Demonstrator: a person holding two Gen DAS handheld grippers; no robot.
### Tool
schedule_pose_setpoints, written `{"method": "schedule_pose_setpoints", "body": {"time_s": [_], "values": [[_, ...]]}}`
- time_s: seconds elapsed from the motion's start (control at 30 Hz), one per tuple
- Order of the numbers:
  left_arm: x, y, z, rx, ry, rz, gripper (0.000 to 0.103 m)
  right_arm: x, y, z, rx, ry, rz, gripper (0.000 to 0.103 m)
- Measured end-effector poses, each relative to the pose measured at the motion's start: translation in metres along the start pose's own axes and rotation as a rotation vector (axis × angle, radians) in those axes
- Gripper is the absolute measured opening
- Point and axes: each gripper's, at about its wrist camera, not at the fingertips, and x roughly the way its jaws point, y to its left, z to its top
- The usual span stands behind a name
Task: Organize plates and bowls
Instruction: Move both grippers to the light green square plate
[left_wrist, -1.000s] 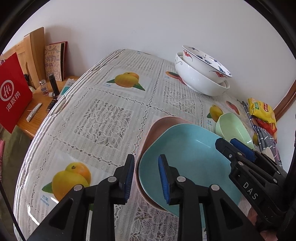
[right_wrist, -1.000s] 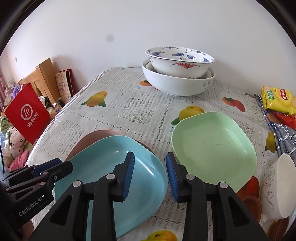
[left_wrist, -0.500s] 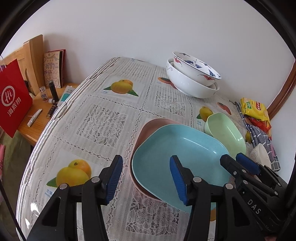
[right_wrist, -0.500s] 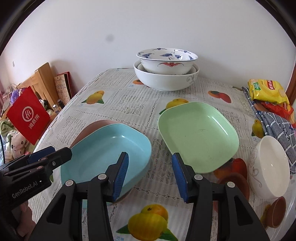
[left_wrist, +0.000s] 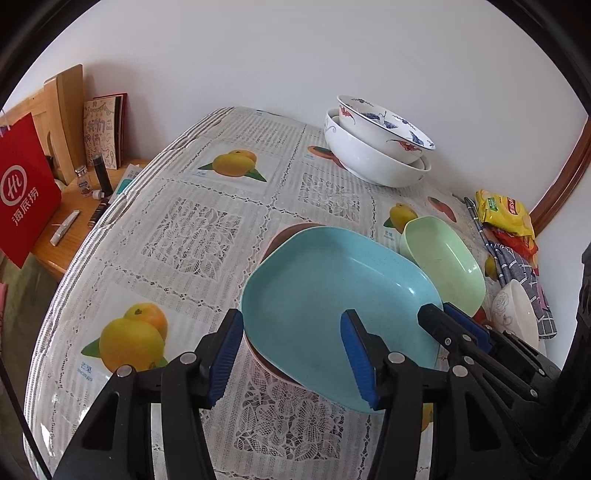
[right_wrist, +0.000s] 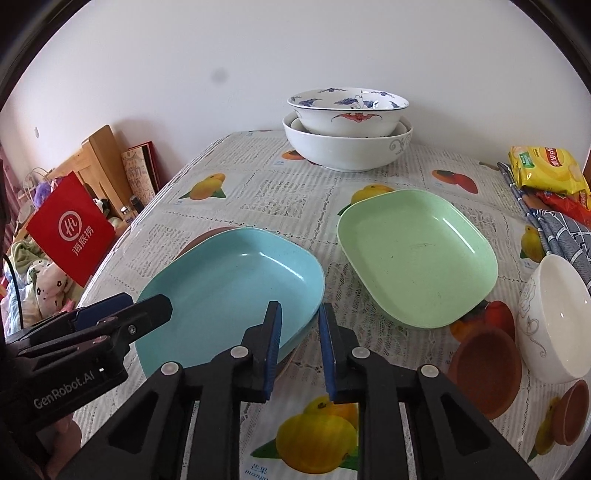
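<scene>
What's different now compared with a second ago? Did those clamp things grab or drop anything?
The left hand-held gripper opened wide and pulled back from the blue plate, holding nothing. The right hand-held gripper also drew back, its jaws now close together at that plate's near rim; whether it is pinching the rim is unclear. The blue plate on the pink one, the green plate and the stacked bowls stayed put.

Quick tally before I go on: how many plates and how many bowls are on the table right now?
Plates: 3 – blue plate on pink plate, green plate
Bowls: 3 – patterned bowl in big white bowl, small white bowl
Total: 6
</scene>
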Motion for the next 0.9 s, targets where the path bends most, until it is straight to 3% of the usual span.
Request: {"method": "schedule_pose_setpoints", "body": {"time_s": [0.37,0.57,0.77,0.9], "values": [[-0.002,0.009,0.013,-0.025,-0.032,0.009,0.053,0.003,-0.003,0.012,-0.009,0.007,-0.036,0.022],[-0.005,0.002,0.021,-0.019,-0.039,-0.013,0.053,-0.015,-0.017,0.015,-0.003,-0.035,-0.079,0.047],[-0.007,-0.014,0.025,0.018,-0.041,-0.017,0.053,-0.033,-0.048,0.017,0.033,-0.066,-0.157,0.061],[-0.01,-0.027,0.028,0.043,-0.044,-0.016,0.053,-0.047,-0.07,0.017,0.064,-0.093,-0.211,0.062]]}}
